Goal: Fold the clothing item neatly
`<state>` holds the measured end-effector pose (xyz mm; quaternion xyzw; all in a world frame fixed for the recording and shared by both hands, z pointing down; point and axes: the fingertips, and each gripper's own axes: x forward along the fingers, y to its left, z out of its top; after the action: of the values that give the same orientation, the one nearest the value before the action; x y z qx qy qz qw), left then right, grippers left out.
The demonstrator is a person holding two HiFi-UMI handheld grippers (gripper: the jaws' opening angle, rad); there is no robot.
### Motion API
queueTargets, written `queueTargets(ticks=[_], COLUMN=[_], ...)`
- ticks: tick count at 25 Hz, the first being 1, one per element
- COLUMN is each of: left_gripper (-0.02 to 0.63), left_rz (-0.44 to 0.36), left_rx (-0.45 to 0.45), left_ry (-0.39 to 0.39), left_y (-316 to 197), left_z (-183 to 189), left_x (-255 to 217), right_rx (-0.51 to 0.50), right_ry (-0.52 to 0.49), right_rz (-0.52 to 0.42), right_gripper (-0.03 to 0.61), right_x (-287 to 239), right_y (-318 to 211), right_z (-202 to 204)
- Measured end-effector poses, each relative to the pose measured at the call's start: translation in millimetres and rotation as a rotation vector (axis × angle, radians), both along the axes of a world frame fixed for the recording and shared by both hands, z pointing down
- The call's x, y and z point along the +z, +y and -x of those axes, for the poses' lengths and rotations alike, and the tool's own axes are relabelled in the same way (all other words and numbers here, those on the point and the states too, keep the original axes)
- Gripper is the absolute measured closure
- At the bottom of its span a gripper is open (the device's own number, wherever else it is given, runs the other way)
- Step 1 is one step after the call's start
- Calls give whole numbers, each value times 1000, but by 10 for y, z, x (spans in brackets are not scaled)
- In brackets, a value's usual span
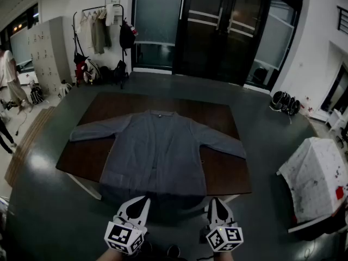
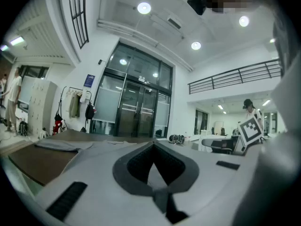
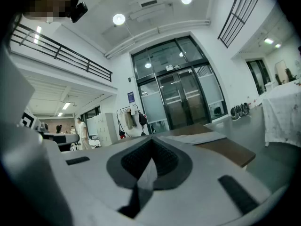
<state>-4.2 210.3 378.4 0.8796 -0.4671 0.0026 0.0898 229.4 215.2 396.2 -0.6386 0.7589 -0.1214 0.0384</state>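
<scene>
I see the grey cardigan [image 1: 155, 151] spread flat on the brown table [image 1: 224, 174] in the middle of the head view. Its sleeves stretch out to left and right, and its hem lies at the near edge. My left gripper [image 1: 144, 201] and right gripper [image 1: 213, 201] sit at the bottom of the frame, close to that hem. Both are clenched tip to tip, and I see no cloth between the jaws.

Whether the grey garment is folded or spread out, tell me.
Spread out: the grey garment lies flat on the table, both sleeves extended sideways.
</scene>
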Motion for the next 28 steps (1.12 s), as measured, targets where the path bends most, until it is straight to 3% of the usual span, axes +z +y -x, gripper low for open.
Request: queueTargets(ticks=[3,18,21,24,28], left_gripper=[606,606,606,606,606], left_rz=[8,17,22,39,43], left_rx=[0,32,45,45,53], left_ry=[35,-12,-27,10,20], left_y=[37,199,224,214,160], left_z=[44,10,17,81,169], left_x=[-23,42,93,108,114], right_rx=[0,-15,-32,-66,-37], right_ry=[-11,9,8,-10,10], right_rz=[3,50,39,8,-2], right_gripper=[591,591,591,589,590], right_x=[-4,105,83,45,40], right_y=[50,258,311,358,348], right_z=[17,95,162,313,444])
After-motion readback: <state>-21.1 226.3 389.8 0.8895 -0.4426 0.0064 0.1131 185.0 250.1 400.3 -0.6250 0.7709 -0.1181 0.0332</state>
